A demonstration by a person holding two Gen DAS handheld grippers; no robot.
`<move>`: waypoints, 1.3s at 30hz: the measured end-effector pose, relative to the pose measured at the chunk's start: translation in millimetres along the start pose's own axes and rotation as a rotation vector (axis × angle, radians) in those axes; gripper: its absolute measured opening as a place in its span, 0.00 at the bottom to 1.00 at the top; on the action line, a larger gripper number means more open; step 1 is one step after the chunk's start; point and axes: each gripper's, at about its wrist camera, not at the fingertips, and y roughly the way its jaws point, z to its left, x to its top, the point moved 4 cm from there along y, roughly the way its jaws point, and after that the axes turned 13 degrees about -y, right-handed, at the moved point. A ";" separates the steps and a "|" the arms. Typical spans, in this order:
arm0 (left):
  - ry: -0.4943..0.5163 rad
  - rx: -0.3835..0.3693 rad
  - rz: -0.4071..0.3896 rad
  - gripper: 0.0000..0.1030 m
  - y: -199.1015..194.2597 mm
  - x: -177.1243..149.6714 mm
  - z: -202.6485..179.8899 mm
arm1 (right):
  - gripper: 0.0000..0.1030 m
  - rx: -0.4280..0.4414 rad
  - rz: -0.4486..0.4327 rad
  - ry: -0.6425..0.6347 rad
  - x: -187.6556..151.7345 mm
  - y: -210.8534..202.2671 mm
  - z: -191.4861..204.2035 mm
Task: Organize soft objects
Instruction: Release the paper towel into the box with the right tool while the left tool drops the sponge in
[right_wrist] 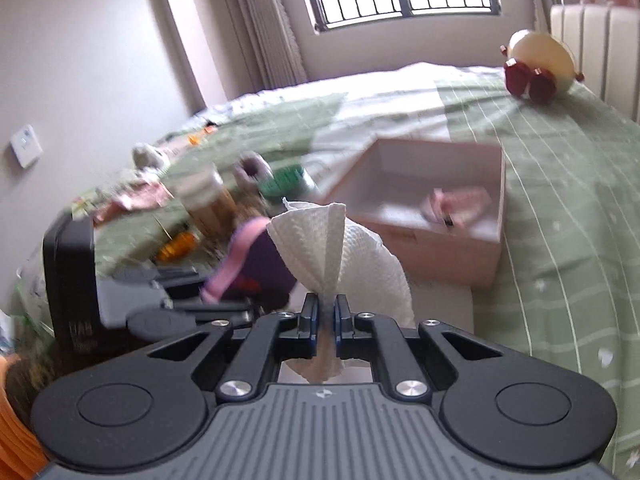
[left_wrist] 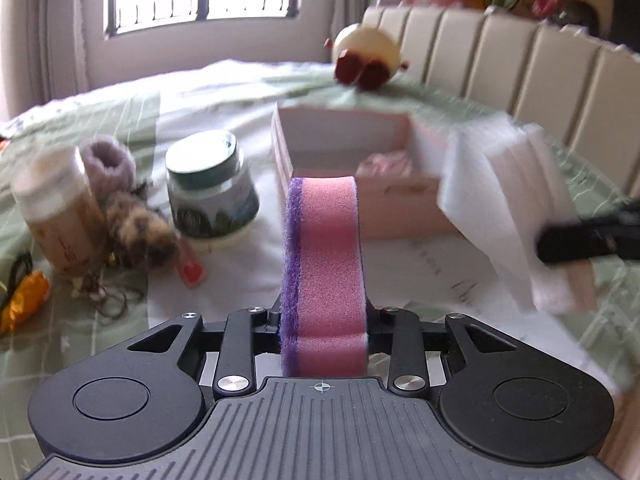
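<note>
My left gripper (left_wrist: 323, 308) is shut on a pink sponge with a purple scrub side (left_wrist: 324, 264), held upright above the bed, in front of the pink open box (left_wrist: 396, 208). My right gripper (right_wrist: 327, 316) is shut on a white cloth (right_wrist: 340, 252), which hangs over the box's right corner in the left wrist view (left_wrist: 500, 200). The box (right_wrist: 440, 236) holds a pink soft item (right_wrist: 458, 202), also seen in the left wrist view (left_wrist: 386, 165). The sponge and left gripper show at the left of the right wrist view (right_wrist: 248, 260).
On the green bedspread (right_wrist: 560, 208) left of the box stand a green-lidded jar (left_wrist: 210, 188), a tan bottle (left_wrist: 60, 212), a grey fuzzy sock (left_wrist: 110, 162), a brown furry toy (left_wrist: 136, 228) and an orange item (left_wrist: 22, 306). A round cream plush (left_wrist: 366, 56) sits by the headboard (left_wrist: 520, 68).
</note>
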 end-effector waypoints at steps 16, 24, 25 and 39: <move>0.232 -0.111 0.095 0.35 124.7 147.8 -59.2 | 0.07 -0.110 -0.052 0.006 167.1 53.9 -102.8; 0.397 -0.109 0.163 0.39 169.2 127.7 -62.3 | 0.08 -0.019 0.184 0.145 102.1 170.0 -154.1; 0.386 -0.112 0.161 0.39 165.0 129.0 -58.3 | 0.08 -0.016 0.210 0.163 92.0 178.5 -156.9; 0.023 -0.185 -0.029 0.38 88.9 162.2 -12.6 | 0.57 -0.105 0.165 0.237 106.4 134.1 -156.5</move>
